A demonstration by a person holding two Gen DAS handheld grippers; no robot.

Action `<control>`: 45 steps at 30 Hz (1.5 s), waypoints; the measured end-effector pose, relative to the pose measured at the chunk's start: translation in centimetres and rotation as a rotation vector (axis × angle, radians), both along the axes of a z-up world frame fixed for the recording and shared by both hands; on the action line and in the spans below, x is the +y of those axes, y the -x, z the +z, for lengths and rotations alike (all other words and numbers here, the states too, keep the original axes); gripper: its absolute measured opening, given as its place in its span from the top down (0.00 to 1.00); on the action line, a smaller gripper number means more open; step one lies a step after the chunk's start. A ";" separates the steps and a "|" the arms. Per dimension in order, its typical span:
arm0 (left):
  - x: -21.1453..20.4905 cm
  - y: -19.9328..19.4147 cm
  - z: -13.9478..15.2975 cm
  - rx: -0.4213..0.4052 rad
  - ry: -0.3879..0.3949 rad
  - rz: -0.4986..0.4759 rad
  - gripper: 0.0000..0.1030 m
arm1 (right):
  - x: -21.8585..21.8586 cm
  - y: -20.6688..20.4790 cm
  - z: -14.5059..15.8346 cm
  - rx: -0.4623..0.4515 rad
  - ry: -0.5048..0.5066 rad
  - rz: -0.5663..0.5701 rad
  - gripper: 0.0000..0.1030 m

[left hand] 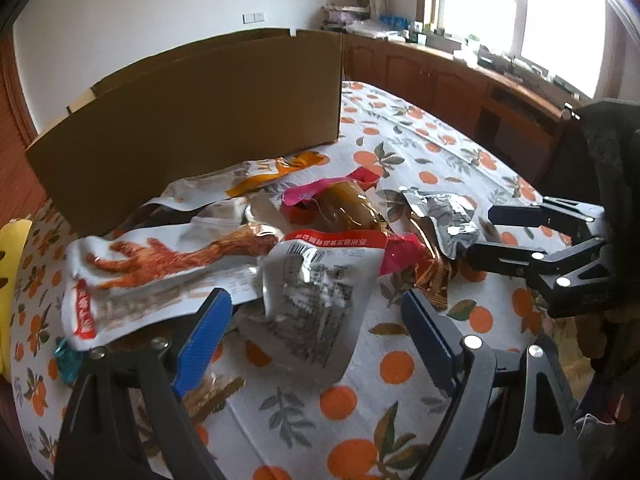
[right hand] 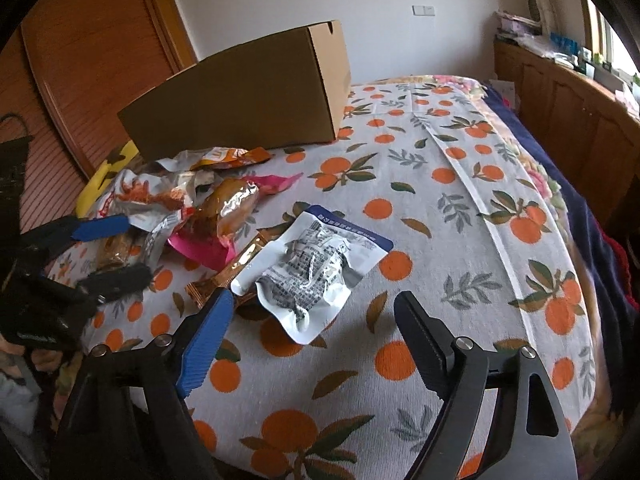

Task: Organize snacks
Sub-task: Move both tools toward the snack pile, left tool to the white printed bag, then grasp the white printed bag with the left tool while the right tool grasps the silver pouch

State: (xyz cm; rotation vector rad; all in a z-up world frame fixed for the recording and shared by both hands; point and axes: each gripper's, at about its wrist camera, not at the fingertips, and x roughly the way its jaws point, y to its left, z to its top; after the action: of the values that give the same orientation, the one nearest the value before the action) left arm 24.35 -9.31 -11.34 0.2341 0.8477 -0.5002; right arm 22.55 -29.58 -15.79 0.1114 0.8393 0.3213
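Crinkled silver foil snack packet with a blue edge (right hand: 316,268) shows fully only in the right view; both hand-held grippers, left (left hand: 316,332) and right (right hand: 312,328), gape empty above it and the heap beside the brown cardboard box (right hand: 248,96).

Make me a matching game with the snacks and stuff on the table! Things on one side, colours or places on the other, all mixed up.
Things:
1. cardboard box
2. silver pouch with the blue edge
3. chicken-foot packet
4. tablecloth

Matches:
A. white with orange fruit and leaves
B. lies apart from the pile, in front of the right gripper
C. brown, standing at the back of the table
D. white with a red corner, at the left end of the pile

Right pairs: 1-C, 2-B, 3-D, 4-A
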 end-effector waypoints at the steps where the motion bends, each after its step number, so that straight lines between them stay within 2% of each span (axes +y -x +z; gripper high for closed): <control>1: -0.1 -0.1 -0.1 -0.001 -0.006 -0.001 0.16 | 0.0 -0.2 -0.1 0.003 -0.006 0.006 0.19; 4: -0.5 -0.8 -0.5 0.004 -0.031 -0.006 0.16 | 0.0 -0.6 -0.1 0.006 -0.017 0.018 0.19; 6: -0.6 -1.0 -0.6 0.000 -0.036 -0.004 0.23 | 0.0 -0.7 -0.1 0.004 -0.025 0.021 0.19; 8: -0.8 -1.3 -0.8 0.000 -0.044 0.003 0.43 | 0.0 -0.7 -0.2 0.002 -0.032 0.022 0.19; 13: -0.3 -1.1 -0.7 -0.021 -0.021 0.021 0.48 | -0.1 -0.7 -0.2 0.000 -0.037 0.024 0.19; 21: 1.5 0.3 0.8 -0.037 0.071 0.036 0.49 | 0.0 -1.3 -0.1 0.009 -0.037 0.027 0.20; 26: 2.2 0.6 1.3 -0.049 0.103 0.048 0.48 | 0.6 -2.0 0.0 0.017 -0.009 0.018 0.26; 28: 2.5 0.6 1.2 -0.040 0.117 0.053 0.48 | 1.0 -2.4 0.0 0.020 0.014 0.014 0.31; 35: 3.2 1.1 1.0 -0.034 0.141 0.057 0.48 | 2.8 -3.5 -0.3 0.018 0.138 -0.001 0.34; 36: 3.3 1.2 1.0 -0.032 0.145 0.056 0.48 | 3.0 -3.4 -0.3 0.011 0.171 -0.005 0.42; 37: 3.4 1.3 1.0 -0.032 0.146 0.057 0.48 | 3.2 -3.3 -0.4 0.006 0.199 -0.006 0.43; 45: 3.9 1.6 1.6 -0.045 0.169 0.063 0.48 | 2.6 -2.3 -0.2 0.005 0.155 -0.008 0.48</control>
State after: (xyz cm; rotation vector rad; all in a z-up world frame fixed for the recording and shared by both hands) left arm 22.75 -5.45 -9.71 0.0631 0.7625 -0.5028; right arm 24.85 -27.03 -16.00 -0.0288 0.8658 0.2478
